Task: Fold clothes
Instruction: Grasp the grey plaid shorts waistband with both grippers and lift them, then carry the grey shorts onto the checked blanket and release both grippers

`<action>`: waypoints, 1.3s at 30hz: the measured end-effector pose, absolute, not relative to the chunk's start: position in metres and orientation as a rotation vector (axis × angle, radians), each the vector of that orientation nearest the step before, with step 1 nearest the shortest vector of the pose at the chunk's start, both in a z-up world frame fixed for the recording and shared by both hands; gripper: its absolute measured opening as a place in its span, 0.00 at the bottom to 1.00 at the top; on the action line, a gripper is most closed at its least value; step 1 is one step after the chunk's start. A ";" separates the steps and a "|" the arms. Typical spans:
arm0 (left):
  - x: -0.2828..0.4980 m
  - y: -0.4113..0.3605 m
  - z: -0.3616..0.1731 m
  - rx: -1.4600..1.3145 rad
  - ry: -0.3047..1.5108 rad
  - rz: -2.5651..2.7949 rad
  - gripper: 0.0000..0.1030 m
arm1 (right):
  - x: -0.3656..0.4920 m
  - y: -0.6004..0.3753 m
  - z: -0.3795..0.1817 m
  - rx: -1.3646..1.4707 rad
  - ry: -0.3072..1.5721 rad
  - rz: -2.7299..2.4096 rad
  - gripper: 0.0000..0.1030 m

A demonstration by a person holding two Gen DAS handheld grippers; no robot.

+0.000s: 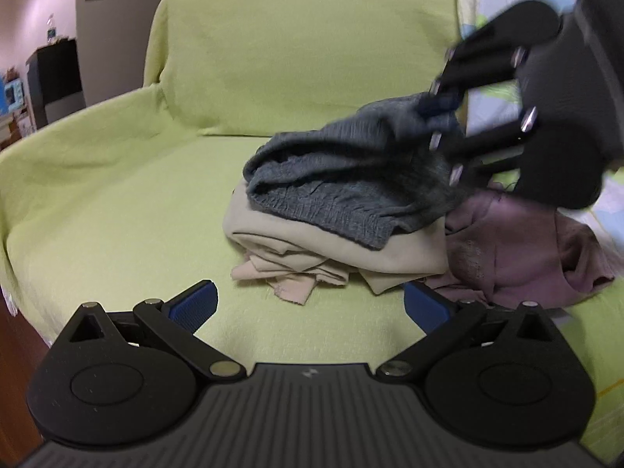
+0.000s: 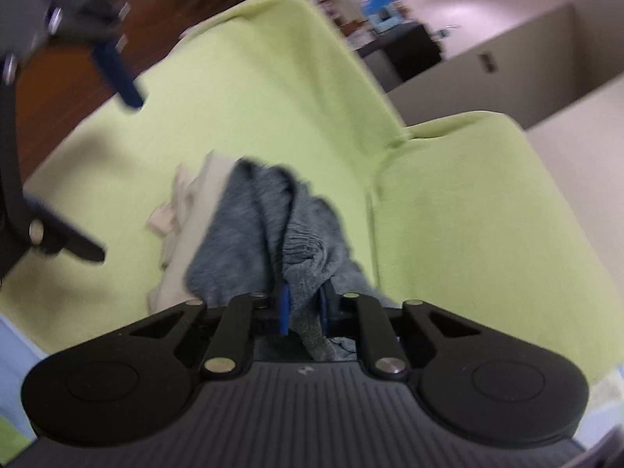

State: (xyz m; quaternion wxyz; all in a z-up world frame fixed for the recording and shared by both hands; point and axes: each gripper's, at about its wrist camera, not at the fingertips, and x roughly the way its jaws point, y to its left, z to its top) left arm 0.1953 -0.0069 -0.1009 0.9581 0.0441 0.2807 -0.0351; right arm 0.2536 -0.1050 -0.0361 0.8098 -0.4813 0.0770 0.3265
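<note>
**Grey garment pinched at the top of a pile on a green sofa**

No legible writing appears; a small pale mark on each gripper body is too small to read. The left gripper [image 1: 310, 304] has its jaws spread wide, empty, just near of the pile. The right gripper [image 2: 304, 310] has its jaws closed on a fold of the grey knit garment [image 1: 343, 179], which tops a beige cloth [image 1: 312, 241] on the green sofa [image 1: 117, 214]. Only the left wrist view shows a mauve garment [image 1: 518, 249] to the right of the pile and a patterned sheet [image 1: 503, 0] beyond. Only the right wrist view shows wooden floor [image 2: 78, 62]. Motion blur obscures the far room's furniture.
</note>
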 end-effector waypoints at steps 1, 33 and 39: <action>0.196 -0.008 -0.098 0.079 0.559 -0.073 0.99 | 0.250 -0.112 -0.025 -0.992 0.156 0.691 0.08; 0.118 -0.141 0.125 0.751 0.027 -0.540 0.05 | 0.038 -0.370 0.161 -0.589 0.011 0.203 0.07; 0.062 -0.199 0.147 0.794 -0.052 -0.804 0.05 | -0.052 -0.422 0.180 -0.542 -0.005 0.052 0.06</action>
